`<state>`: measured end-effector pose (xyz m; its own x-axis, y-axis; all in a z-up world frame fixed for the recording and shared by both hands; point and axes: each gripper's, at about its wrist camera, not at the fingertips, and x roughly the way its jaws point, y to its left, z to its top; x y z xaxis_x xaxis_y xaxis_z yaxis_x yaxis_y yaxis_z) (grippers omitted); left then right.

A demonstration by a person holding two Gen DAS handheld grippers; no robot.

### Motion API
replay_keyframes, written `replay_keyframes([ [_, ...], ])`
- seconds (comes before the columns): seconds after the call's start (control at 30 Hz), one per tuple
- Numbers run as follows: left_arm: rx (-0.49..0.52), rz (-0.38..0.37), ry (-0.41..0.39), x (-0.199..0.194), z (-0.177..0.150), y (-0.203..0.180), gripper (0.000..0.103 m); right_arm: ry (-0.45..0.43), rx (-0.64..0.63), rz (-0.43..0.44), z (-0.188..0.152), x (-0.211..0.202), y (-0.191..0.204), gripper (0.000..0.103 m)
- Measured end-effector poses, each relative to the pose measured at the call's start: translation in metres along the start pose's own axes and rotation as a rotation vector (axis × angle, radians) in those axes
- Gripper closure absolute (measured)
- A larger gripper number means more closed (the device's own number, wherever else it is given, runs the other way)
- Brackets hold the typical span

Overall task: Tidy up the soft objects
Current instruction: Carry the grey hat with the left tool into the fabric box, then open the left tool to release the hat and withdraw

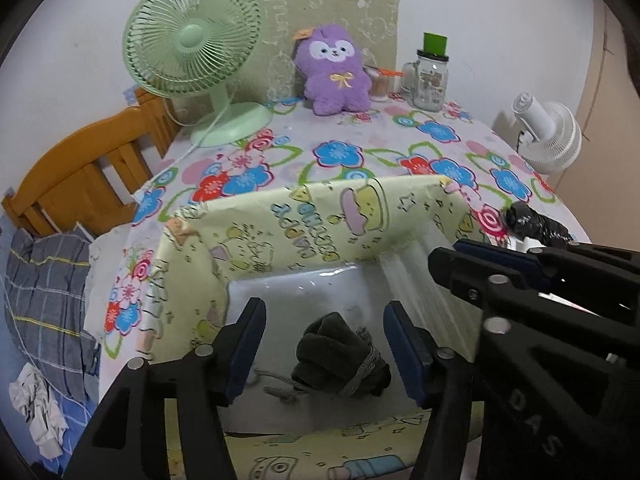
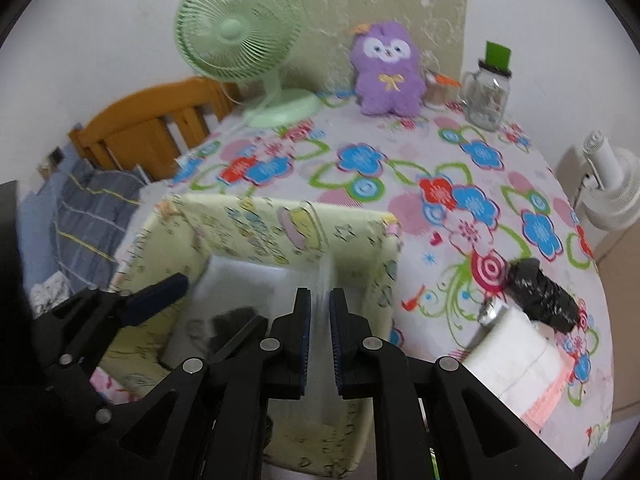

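Observation:
A yellow cartoon-print fabric bin (image 1: 304,220) stands on the floral table. A dark grey rolled sock bundle (image 1: 340,356) lies on its white bottom. My left gripper (image 1: 324,344) is open above the bundle, fingers either side and not touching it. My right gripper (image 2: 320,344) hovers at the bin's (image 2: 280,228) right wall, its jaws close together with a narrow gap and nothing clearly held. It shows in the left wrist view (image 1: 480,264). A purple plush toy (image 1: 335,70) sits at the table's back. A black wrapped bundle (image 2: 546,300) lies at the right.
A green fan (image 1: 196,52) stands back left, a glass jar (image 1: 430,80) back right. A white fan (image 1: 548,136) is past the table's right edge. White tissue rolls (image 2: 516,356) lie near the black bundle. A wooden chair (image 1: 92,164) and clothes are at the left.

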<state>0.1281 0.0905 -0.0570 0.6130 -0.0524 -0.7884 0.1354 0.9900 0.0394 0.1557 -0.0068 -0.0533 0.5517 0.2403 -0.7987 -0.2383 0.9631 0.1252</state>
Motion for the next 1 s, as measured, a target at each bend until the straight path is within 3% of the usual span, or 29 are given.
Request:
replay_keyframes([
  [0.03,0.003,-0.007,0.005,0.001,0.0,-0.001,0.039,0.009,0.005,-0.006,-0.001,0.002,-0.002,0.084],
  [0.5,-0.046,-0.093,0.099,0.019,-0.006,-0.009,0.035,0.03,-0.073,-0.044,0.002,0.004,-0.008,0.084],
  [0.57,-0.041,-0.085,0.093,0.017,-0.005,-0.011,0.029,0.026,-0.076,-0.028,0.003,0.001,-0.007,0.083],
  [0.7,-0.047,-0.07,0.076,0.008,-0.002,-0.009,0.019,0.012,-0.093,-0.011,0.004,-0.01,-0.004,0.069],
  [0.77,-0.043,-0.055,0.054,-0.001,0.0,-0.009,0.016,-0.004,-0.092,-0.009,0.004,-0.017,-0.003,0.049],
  [0.83,-0.04,-0.05,0.04,-0.009,0.002,-0.009,0.014,-0.037,-0.091,-0.02,0.003,-0.027,-0.004,0.037],
  [1.0,-0.014,-0.043,0.003,-0.028,0.002,-0.017,0.011,-0.055,-0.077,-0.033,-0.002,-0.042,-0.011,0.036],
])
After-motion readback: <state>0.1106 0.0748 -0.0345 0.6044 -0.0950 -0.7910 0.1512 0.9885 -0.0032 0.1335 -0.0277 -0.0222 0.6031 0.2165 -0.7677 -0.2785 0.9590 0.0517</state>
